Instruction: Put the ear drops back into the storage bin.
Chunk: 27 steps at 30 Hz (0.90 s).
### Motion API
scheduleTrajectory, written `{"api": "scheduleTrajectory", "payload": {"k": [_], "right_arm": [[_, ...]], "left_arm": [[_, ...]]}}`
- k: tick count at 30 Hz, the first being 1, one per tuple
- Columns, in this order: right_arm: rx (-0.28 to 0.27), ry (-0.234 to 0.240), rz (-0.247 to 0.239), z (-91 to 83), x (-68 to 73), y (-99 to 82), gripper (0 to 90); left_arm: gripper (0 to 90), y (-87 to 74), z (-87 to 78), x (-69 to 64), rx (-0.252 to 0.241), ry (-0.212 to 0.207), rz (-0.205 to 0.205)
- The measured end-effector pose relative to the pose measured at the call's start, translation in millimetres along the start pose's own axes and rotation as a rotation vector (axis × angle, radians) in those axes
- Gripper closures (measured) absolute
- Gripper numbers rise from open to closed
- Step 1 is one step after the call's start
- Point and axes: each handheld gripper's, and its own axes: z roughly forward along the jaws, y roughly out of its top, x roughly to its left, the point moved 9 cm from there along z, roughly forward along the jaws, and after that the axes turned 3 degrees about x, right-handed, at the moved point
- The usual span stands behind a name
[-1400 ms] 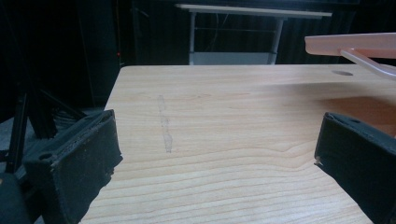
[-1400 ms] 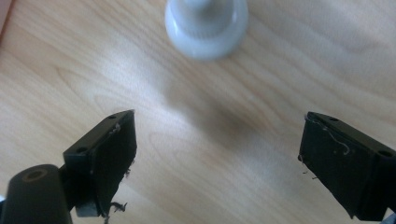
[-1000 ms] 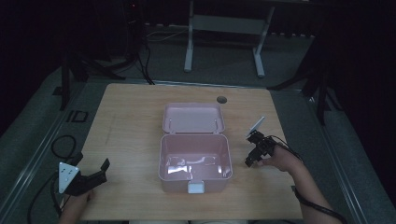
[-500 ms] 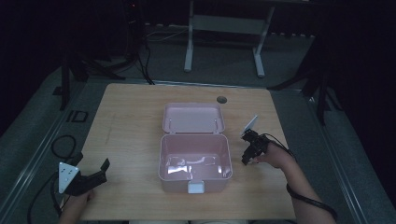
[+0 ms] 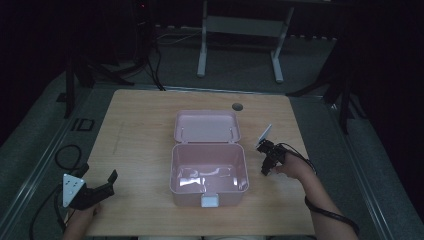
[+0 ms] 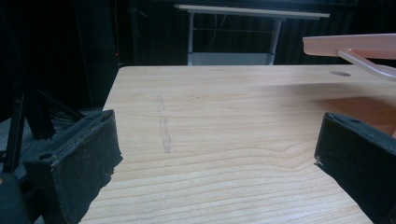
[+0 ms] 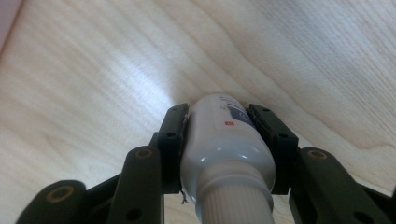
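Note:
A white plastic bottle (image 7: 224, 140) with a ribbed white cap and a blue-and-red label lies on the wooden table (image 7: 93, 84). My right gripper (image 7: 219, 112) is shut on it; its jaws have just been closing, and the pads (image 7: 175, 126) press on both sides of the bottle's body. In the high view the right gripper (image 5: 265, 167) points down at the table just right of an open pink box (image 5: 172, 172), whose lid (image 5: 206, 126) lies back flat. My left gripper (image 5: 100, 181) rests at the table's front left, open and holding nothing (image 6: 219, 144).
The pink box's lid edge (image 6: 350, 44) juts in at the upper right of the left gripper view. A round hole (image 5: 237, 106) sits in the table behind the box. A metal stand (image 5: 240, 25) and cables lie on the dark floor beyond.
The right gripper has edged a little toward the pink box. The left gripper has stayed where it was.

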Motion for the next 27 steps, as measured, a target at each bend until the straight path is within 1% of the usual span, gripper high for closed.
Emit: {"api": "scheduleTrajectory", "payload": {"k": [1, 3, 6, 7, 9, 10, 11, 12, 13, 15, 19, 20, 21, 23, 24, 25, 26, 27], "right_arm": [[-0.001, -0.008, -0.014, -1.0, -0.3, -0.9, 59.4], [0.0, -0.008, -0.019, -1.8, -0.1, -1.9, 59.5], [0.006, -0.024, -0.114, -3.9, 3.2, -8.8, 59.5], [0.012, -0.022, -0.142, -3.7, 4.8, -11.2, 59.5], [0.015, -0.039, -0.204, -3.2, 6.7, -14.9, 59.6], [0.019, -0.042, -0.224, -2.9, 7.9, -16.8, 59.6], [0.019, -0.042, -0.224, -2.9, 7.9, -16.8, 59.6], [0.023, -0.043, -0.252, -2.6, 8.7, -18.8, 59.6], [0.023, -0.062, -0.305, -2.5, 9.3, -21.8, 59.6], [0.017, -0.07, -0.351, -2.9, 10.9, -24.1, 59.6], [0.023, -0.082, -0.444, -4.4, 17.3, -29.5, 59.6], [0.023, -0.082, -0.444, -4.4, 17.3, -29.5, 59.6], [0.03, -0.086, -0.496, -5.3, 21.3, -32.4, 59.7], [0.036, -0.071, -0.534, -5.8, 26.3, -35.6, 59.6], [0.036, -0.075, -0.564, -6.0, 28.0, -36.8, 59.6], [0.036, -0.075, -0.564, -6.0, 28.0, -36.8, 59.6], [0.043, -0.059, -0.584, -6.7, 31.4, -39.9, 59.6], [0.042, -0.07, -0.603, -7.2, 31.6, -40.6, 59.6]], "left_arm": [[0.4, 0.0, 0.0, 0.0, 0.0, 0.0, 0.0], [0.4, 0.0, 0.0, 0.0, 0.0, 0.0, 0.0], [0.4, 0.0, 0.1, 0.0, 0.0, 0.001, 0.0], [0.4, 0.0, 0.1, 0.0, 0.0, 0.001, 0.0], [0.4, 0.0, 0.1, 0.0, 0.0, 0.001, 0.0], [0.4, 0.0, 0.1, 0.0, 0.0, 0.001, 0.0], [0.4, 0.0, 0.1, 0.0, 0.0, 0.001, 0.0], [0.4, -0.1, 0.1, 0.0, 0.001, 0.001, -0.001], [0.4, 0.0, 0.1, 0.0, 0.001, 0.001, -0.001], [0.4, -0.1, 0.1, 0.0, 0.001, 0.001, -0.001], [0.4, -0.1, 0.1, 0.0, 0.001, 0.002, 0.001], [0.4, -0.1, 0.1, 0.0, 0.001, 0.002, 0.001], [0.4, -0.1, 0.1, 0.0, 0.002, 0.002, 0.002], [0.4, -0.1, 0.1, 0.0, 0.002, 0.003, 0.001], [0.4, -0.1, 0.1, 0.0, 0.002, 0.002, 0.001], [0.4, -0.1, 0.1, 0.0, 0.002, 0.002, 0.001], [0.4, -0.1, 0.1, 0.0, 0.002, 0.003, 0.002], [0.4, -0.1, 0.1, 0.0, 0.002, 0.003, 0.002]]}}
